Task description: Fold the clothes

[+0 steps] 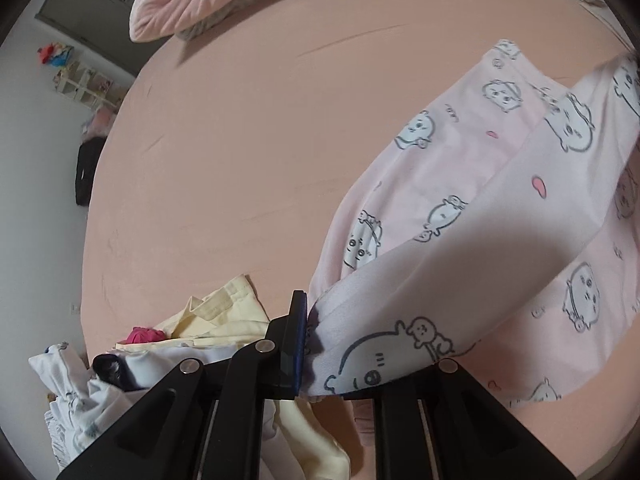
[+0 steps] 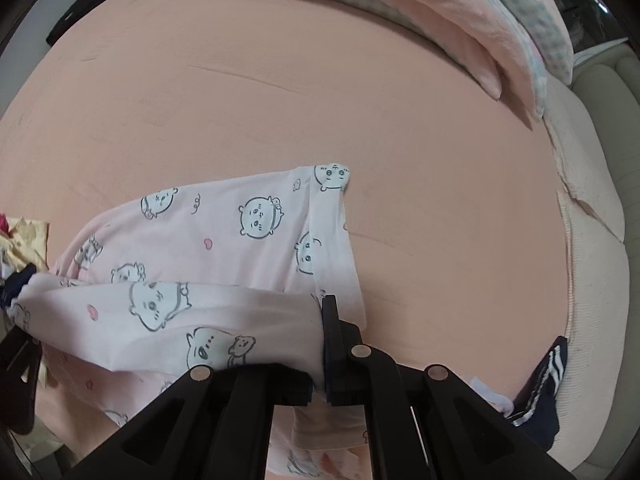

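Observation:
A pale pink garment (image 1: 460, 184) printed with cartoon animals hangs stretched between both grippers over a peach bed sheet (image 1: 240, 140). My left gripper (image 1: 310, 320) is shut on one end of its edge, the cloth bunched against the blue pad. In the right wrist view the same garment (image 2: 224, 240) spreads leftward, its far part lying on the sheet. My right gripper (image 2: 322, 320) is shut on the other end of that edge. The left gripper (image 2: 16, 280) shows at that view's left border, holding the far end.
A heap of other clothes (image 1: 192, 332), pale yellow, white and magenta, lies left of my left gripper. A pink quilt (image 2: 460, 12) and pillows line the far side of the bed. A navy striped garment (image 2: 548, 384) sits at the bed's right edge.

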`<action>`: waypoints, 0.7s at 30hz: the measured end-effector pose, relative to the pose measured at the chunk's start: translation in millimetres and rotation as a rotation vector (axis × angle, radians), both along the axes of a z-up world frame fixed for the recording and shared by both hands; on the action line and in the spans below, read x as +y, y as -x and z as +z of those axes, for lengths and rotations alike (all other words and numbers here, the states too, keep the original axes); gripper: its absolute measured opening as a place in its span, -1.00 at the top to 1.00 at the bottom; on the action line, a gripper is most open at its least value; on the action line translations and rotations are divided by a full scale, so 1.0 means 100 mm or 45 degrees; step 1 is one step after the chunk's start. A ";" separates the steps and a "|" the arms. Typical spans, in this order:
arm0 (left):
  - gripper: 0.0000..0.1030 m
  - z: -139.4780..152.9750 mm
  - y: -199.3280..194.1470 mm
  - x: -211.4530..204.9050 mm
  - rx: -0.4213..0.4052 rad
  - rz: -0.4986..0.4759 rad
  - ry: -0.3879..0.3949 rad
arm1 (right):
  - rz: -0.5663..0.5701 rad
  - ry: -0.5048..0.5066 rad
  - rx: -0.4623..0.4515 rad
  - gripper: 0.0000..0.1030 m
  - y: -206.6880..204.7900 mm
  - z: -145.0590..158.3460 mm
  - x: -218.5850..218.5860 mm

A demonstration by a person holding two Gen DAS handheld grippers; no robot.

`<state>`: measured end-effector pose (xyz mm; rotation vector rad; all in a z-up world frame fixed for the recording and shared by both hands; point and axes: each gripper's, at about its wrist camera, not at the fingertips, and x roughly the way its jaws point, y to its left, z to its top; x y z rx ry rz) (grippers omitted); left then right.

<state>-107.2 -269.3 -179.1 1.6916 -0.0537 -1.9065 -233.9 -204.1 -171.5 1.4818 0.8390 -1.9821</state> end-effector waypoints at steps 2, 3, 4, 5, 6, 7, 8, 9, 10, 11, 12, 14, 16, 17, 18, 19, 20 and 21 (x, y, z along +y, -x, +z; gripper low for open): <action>0.80 -0.05 0.01 -0.07 -0.019 0.046 -0.050 | -0.022 0.010 -0.008 0.96 0.03 -0.04 -0.04; 0.79 -0.06 0.00 -0.11 -0.020 0.069 -0.078 | -0.031 0.013 -0.013 0.96 0.05 -0.07 -0.05; 0.79 -0.09 -0.01 -0.16 -0.026 0.099 -0.114 | -0.041 0.022 -0.022 0.96 0.07 -0.08 -0.05; 0.78 -0.11 -0.03 -0.20 -0.028 0.131 -0.141 | -0.049 0.029 -0.037 0.96 0.08 -0.10 -0.06; 0.76 -0.12 -0.03 -0.23 -0.026 0.149 -0.155 | -0.059 0.034 -0.052 0.96 0.10 -0.12 -0.06; 0.76 -0.12 -0.05 -0.27 -0.023 0.174 -0.170 | -0.075 0.046 -0.065 0.96 0.12 -0.14 -0.07; 0.76 -0.13 -0.06 -0.30 -0.019 0.200 -0.184 | -0.092 0.058 -0.078 0.96 0.14 -0.15 -0.07; 0.76 -0.14 -0.07 -0.33 -0.017 0.223 -0.206 | -0.109 0.070 -0.091 0.96 0.16 -0.17 -0.07; 0.75 -0.15 -0.09 -0.35 -0.016 0.245 -0.229 | -0.126 0.082 -0.105 0.96 0.18 -0.18 -0.07; 0.75 -0.15 -0.09 -0.38 -0.014 0.262 -0.245 | -0.141 0.093 -0.116 0.96 0.19 -0.20 -0.07; 0.75 -0.16 -0.09 -0.40 -0.013 0.278 -0.260 | -0.157 0.103 -0.128 0.96 0.21 -0.21 -0.07; 0.68 -0.16 -0.08 -0.46 -0.004 0.300 -0.294 | -0.155 0.076 -0.106 0.74 0.22 -0.24 -0.10; 0.08 -0.15 -0.08 -0.52 0.019 0.330 -0.296 | -0.173 0.045 -0.068 0.34 0.24 -0.24 -0.10; -0.10 -0.13 -0.09 -0.54 0.038 0.337 -0.306 | -0.193 0.049 -0.064 0.09 0.26 -0.23 -0.08; -0.29 -0.12 -0.09 -0.56 0.061 0.340 -0.337 | -0.213 0.053 -0.059 0.01 0.28 -0.22 -0.07; -0.34 -0.11 -0.09 -0.58 0.082 0.346 -0.368 | -0.252 0.077 -0.072 -0.08 0.31 -0.20 -0.03; -0.35 -0.09 -0.09 -0.60 0.099 0.362 -0.380 | -0.307 0.118 -0.098 -0.08 0.36 -0.17 0.02; -0.35 -0.08 -0.10 -0.62 0.114 0.388 -0.388 | -0.337 0.148 -0.110 -0.08 0.38 -0.15 0.04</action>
